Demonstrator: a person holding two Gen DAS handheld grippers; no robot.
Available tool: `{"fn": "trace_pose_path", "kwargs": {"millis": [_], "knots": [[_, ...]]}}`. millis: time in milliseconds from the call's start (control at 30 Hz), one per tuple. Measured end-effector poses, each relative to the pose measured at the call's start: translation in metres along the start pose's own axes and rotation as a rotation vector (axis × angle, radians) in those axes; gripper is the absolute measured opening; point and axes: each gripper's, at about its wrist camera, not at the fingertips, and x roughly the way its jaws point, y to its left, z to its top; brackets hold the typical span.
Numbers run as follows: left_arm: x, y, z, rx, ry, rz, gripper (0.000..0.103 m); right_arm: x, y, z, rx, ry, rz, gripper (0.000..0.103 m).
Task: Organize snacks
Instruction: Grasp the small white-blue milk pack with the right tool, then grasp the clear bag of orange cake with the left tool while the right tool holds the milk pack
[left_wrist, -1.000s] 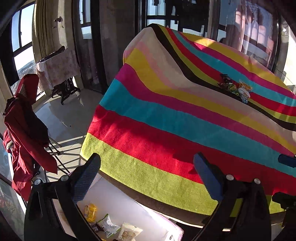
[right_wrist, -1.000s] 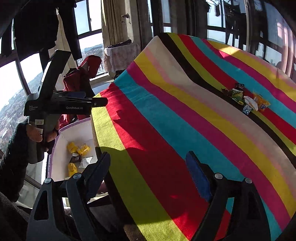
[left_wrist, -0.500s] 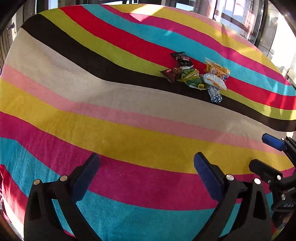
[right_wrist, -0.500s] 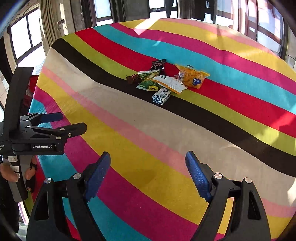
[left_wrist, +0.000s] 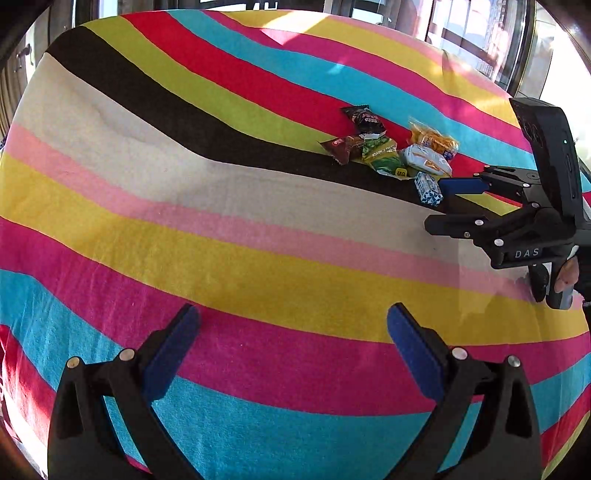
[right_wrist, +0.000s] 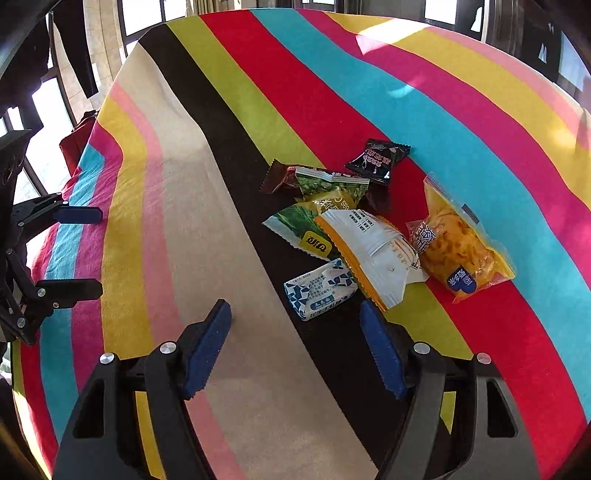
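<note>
Just beyond the closing, empty right hand-held gripper (right_wrist: 295, 343), blue-and-white snack packet (right_wrist: 320, 288).

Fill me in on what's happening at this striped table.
A person holding a claw in each hand is sorting snacks. A small pile of packets lies on the striped cloth. The right claw has its jaws closing just short of the blue-and-white packet, with nothing gripped yet. The left claw hangs open and empty over the cloth, well short of the pile.

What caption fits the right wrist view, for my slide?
Right gripper, jaws closing and empty, nears the blue-white packet in a snack pile on a striped cloth.
</note>
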Motion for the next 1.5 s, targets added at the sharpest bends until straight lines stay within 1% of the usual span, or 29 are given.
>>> {"fn": "trace_pose_path", "kwargs": {"millis": [200,300,333,367,467,600,700,800,900,967,1000,1033,1067,1100,1167,1233,1267,1333,1367,1400,1433,1467,1500], "knots": [[0.002,-0.003,0.000,0.015,0.009,0.022,0.101,0.011,-0.010,0.015,-0.098,0.009,0.091,0.069],[0.003,-0.004,0.001,0.019,0.011,0.028,0.101,0.009,-0.015,0.015,-0.122,0.011,0.116,0.059],[0.003,-0.004,0.000,0.021,0.012,0.032,0.101,0.008,-0.017,0.015,-0.119,0.007,0.118,0.052],[0.004,-0.005,0.000,0.024,0.014,0.036,0.101,0.007,-0.019,0.014,-0.109,0.002,0.112,0.038],[0.006,-0.008,-0.001,0.039,0.023,0.059,0.101,0.000,-0.018,0.008,-0.093,0.006,0.076,0.037],[0.009,-0.010,-0.001,0.049,0.028,0.071,0.101,-0.025,0.009,-0.020,-0.091,-0.004,-0.019,0.037],[0.010,-0.009,-0.002,0.050,0.029,0.072,0.101,-0.053,0.034,-0.054,-0.046,-0.025,-0.085,0.037],[0.011,-0.009,-0.001,0.051,0.031,0.074,0.101,-0.081,0.058,-0.089,0.036,-0.051,-0.125,0.037],[0.013,-0.010,0.000,0.048,0.035,0.081,0.101,-0.097,0.069,-0.119,0.161,-0.051,-0.136,0.037],[0.015,-0.016,0.003,0.075,0.043,0.052,0.101,-0.104,0.072,-0.137,0.228,-0.052,-0.144,0.037],[0.018,-0.024,0.008,0.113,0.052,0.035,0.101,-0.107,0.073,-0.144,0.254,-0.057,-0.150,0.037],[0.020,-0.033,0.012,0.154,0.056,0.035,0.101,-0.112,0.074,-0.148,0.270,-0.069,-0.153,0.037],[0.020,-0.044,0.018,0.193,0.045,0.037,0.101,-0.115,0.073,-0.149,0.289,-0.080,-0.157,0.037],[0.021,-0.054,0.026,0.219,0.036,0.015,0.101,-0.117,0.072,-0.151,0.304,-0.089,-0.161,0.037],[0.023,-0.071,0.046,0.226,0.023,-0.048,0.101,-0.117,0.069,-0.153,0.330,-0.093,-0.181,0.037],[0.028,-0.090,0.068,0.232,-0.005,-0.080,0.101,-0.117,0.067,-0.152,0.342,-0.095,-0.197,0.037],[0.032,-0.102,0.080,0.266,-0.018,-0.093,0.101,-0.117,0.067,-0.153,0.339,-0.094,-0.196,0.037],[0.041,-0.125,0.104,0.387,-0.054,-0.124,0.101,-0.117,0.067,-0.153,0.343,-0.096,-0.200,0.037],[0.048,-0.137,0.115,0.450,-0.054,-0.128,0.101,-0.117,0.066,-0.154,0.346,-0.097,-0.198,0.037],[0.057,-0.144,0.126,0.480,-0.029,-0.107,0.101,-0.116,0.065,-0.153,0.349,-0.098,-0.196,0.037],[0.066,-0.148,0.137,0.458,0.010,-0.089,0.101,-0.116,0.064,-0.153,0.353,-0.099,-0.199,0.037],[0.071,-0.147,0.146,0.398,0.038,-0.110,0.101,-0.116,0.064,-0.154,0.356,-0.100,-0.201,0.037],[0.075,-0.145,0.154,0.320,0.062,-0.173,0.101,-0.117,0.064,-0.154,0.360,-0.101,-0.201,0.037]]}}
